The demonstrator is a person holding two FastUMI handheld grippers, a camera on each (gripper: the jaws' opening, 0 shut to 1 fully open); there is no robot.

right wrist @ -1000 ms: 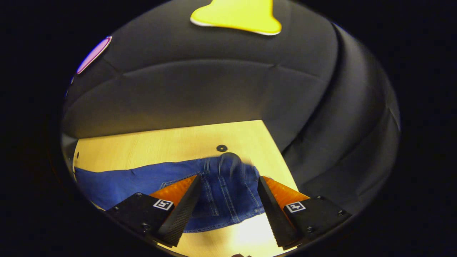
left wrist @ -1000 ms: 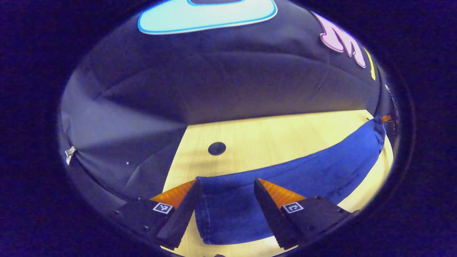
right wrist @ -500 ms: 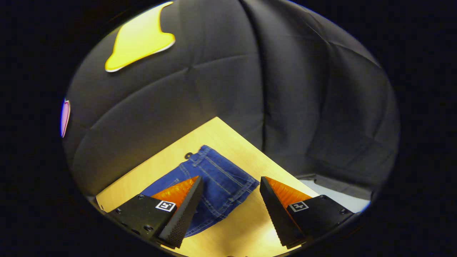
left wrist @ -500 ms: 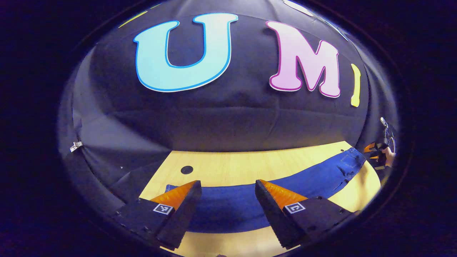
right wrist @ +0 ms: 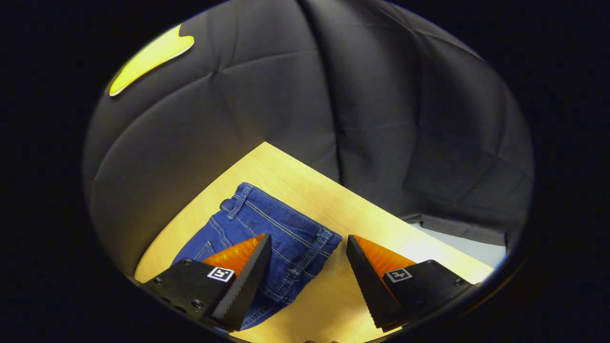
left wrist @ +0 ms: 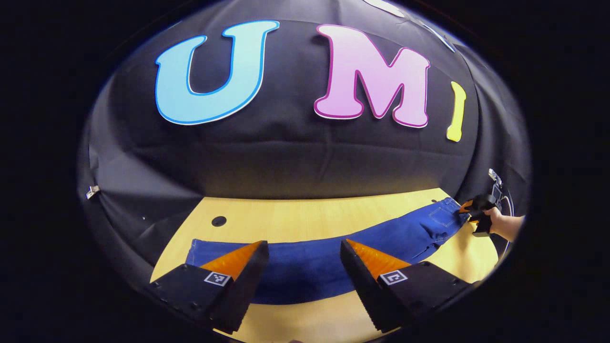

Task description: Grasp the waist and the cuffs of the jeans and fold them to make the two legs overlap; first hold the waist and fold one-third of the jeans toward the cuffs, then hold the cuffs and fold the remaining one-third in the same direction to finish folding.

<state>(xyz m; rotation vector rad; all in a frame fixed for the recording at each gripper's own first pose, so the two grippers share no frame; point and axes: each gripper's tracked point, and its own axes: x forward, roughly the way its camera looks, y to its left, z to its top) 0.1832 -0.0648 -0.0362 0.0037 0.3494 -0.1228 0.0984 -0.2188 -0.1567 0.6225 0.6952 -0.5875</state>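
Note:
The blue jeans (left wrist: 333, 257) lie flat in one long narrow strip across the wooden table (left wrist: 305, 219). Their cuffs (left wrist: 195, 250) are at the left and their waist (left wrist: 448, 214) at the far right. My left gripper (left wrist: 302, 247) hovers open above the leg part, with nothing between its fingers. In the right gripper view the waist (right wrist: 281, 233) with its belt loops and seams lies near the table's corner. My right gripper (right wrist: 309, 240) is open above the waist's edge and holds nothing. The left gripper view also shows the right gripper (left wrist: 469, 213) in a hand (left wrist: 507, 226) at the waist end.
A small round hole (left wrist: 218, 221) sits in the tabletop behind the cuffs. The black cloth wall stands close behind the table's far edge. The table's corner and right edge (right wrist: 381, 209) are near the waist, with pale floor (right wrist: 457, 245) beyond.
Both grippers have drawn back and up from the jeans and stayed open. The right gripper has turned, so the waist now lies slanted under it. The jeans rest flat.

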